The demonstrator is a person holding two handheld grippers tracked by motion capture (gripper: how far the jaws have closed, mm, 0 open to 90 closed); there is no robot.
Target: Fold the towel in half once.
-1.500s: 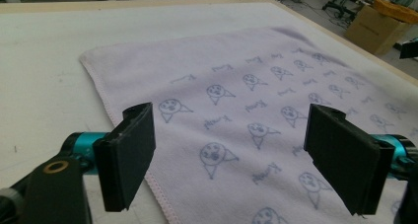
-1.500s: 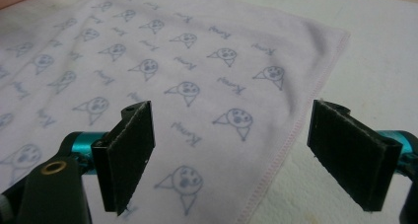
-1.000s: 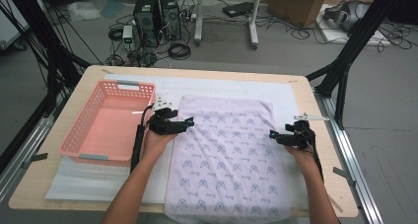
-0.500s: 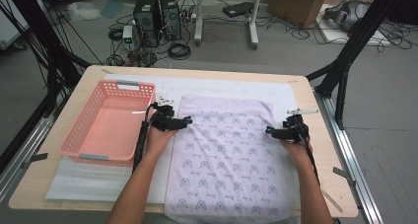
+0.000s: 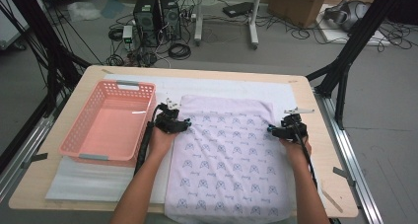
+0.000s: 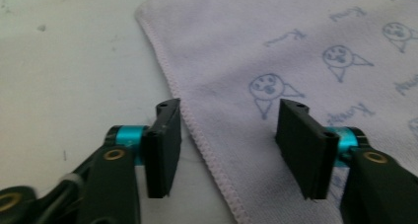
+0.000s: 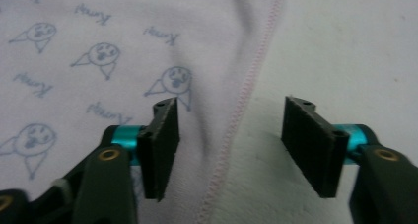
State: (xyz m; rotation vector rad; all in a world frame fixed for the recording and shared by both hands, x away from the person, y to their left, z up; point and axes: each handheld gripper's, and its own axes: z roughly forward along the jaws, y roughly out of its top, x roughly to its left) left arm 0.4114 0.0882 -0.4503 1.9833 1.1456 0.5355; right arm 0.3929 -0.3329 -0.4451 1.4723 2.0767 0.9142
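A pale lilac towel (image 5: 229,160) with small printed faces lies flat on the white mat (image 5: 93,179) of the tabletop (image 5: 325,184), its near end hanging over the front edge. The left hand-held gripper (image 5: 183,126) is at the towel's left hem, just right of the pink basket (image 5: 111,120). In the left gripper view its jaws stand about half open and have just been closing; the stitched hem (image 6: 197,130) runs between them, not yet pinched. The right hand-held gripper (image 5: 272,130) is at the right hem. Its jaws are likewise half open, just closing, with the pink-stitched hem (image 7: 236,120) between them and both pads clear of the cloth.
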